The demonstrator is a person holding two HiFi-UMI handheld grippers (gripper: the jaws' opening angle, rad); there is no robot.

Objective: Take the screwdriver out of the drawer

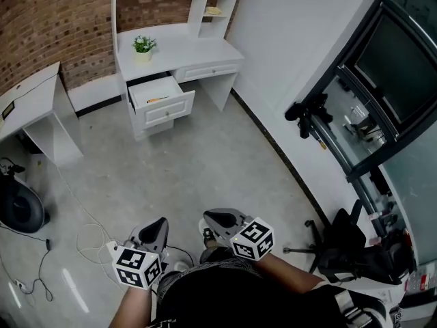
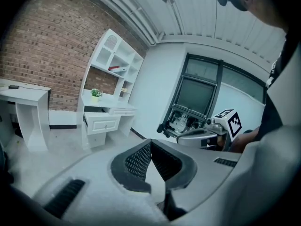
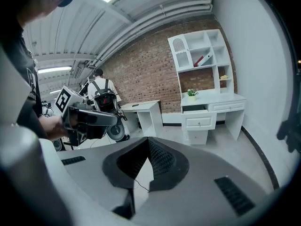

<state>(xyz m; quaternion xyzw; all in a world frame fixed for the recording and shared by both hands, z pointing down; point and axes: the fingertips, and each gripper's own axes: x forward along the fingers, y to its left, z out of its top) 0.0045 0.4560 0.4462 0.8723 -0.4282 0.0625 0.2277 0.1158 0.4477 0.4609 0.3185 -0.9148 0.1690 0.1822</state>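
Note:
The white desk (image 1: 179, 52) stands far ahead against the brick wall, and its left drawer (image 1: 162, 103) is pulled open. A small screwdriver (image 1: 157, 100) with an orange handle lies inside the drawer. Both grippers hang low near the person's body, far from the desk. My left gripper (image 1: 160, 224) is shut with nothing in it, its jaws meeting at the tip (image 2: 149, 143). The right gripper (image 1: 213, 218) is likewise shut and empty (image 3: 149, 141). The open drawer also shows in the left gripper view (image 2: 100, 123) and the right gripper view (image 3: 200, 122).
A potted plant (image 1: 143, 46) sits on the desk top. A second white desk (image 1: 33, 100) stands at the left, with a round black device (image 1: 20, 210) and floor cables (image 1: 87, 241) nearby. A black chair base (image 1: 340, 246) is at the right. A person (image 3: 99, 86) stands far back.

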